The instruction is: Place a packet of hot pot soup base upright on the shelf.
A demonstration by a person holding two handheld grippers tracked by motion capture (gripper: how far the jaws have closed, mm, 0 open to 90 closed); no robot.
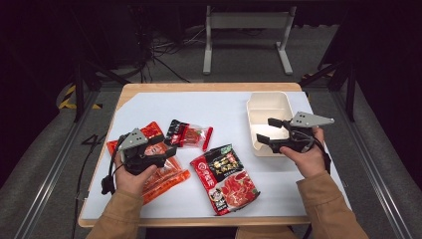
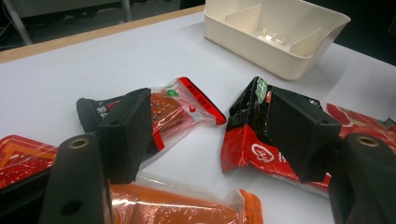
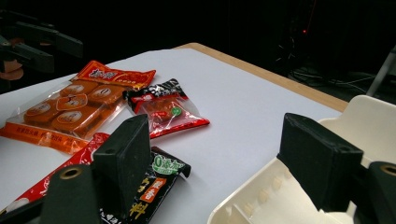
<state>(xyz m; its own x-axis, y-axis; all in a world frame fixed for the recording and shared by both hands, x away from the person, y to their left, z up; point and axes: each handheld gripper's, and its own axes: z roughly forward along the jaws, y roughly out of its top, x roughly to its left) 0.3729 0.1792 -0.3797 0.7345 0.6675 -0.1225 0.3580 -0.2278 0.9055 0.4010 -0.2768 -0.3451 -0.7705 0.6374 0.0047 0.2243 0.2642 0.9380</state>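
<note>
My left gripper (image 1: 168,149) hovers open over the left side of the table, above an orange snack pack (image 1: 161,174). Its jaws frame empty table between a small red-and-clear packet (image 2: 182,105) and a large red-and-black soup-base packet (image 2: 247,144). Nothing is between the jaws of this left gripper (image 2: 212,135). My right gripper (image 1: 264,129) is open too and hangs over the near left corner of a cream divided tray (image 1: 268,107). In its own view the right gripper (image 3: 219,158) spans the tray's rim (image 3: 261,196) and the large packet (image 3: 154,182), holding nothing.
The three packets lie on a white mat (image 1: 224,107) over a wooden tabletop. The small packet (image 1: 186,134) sits mid-table and the large one (image 1: 226,179) near the front edge. A white stand (image 1: 246,35) and cables are on the floor beyond.
</note>
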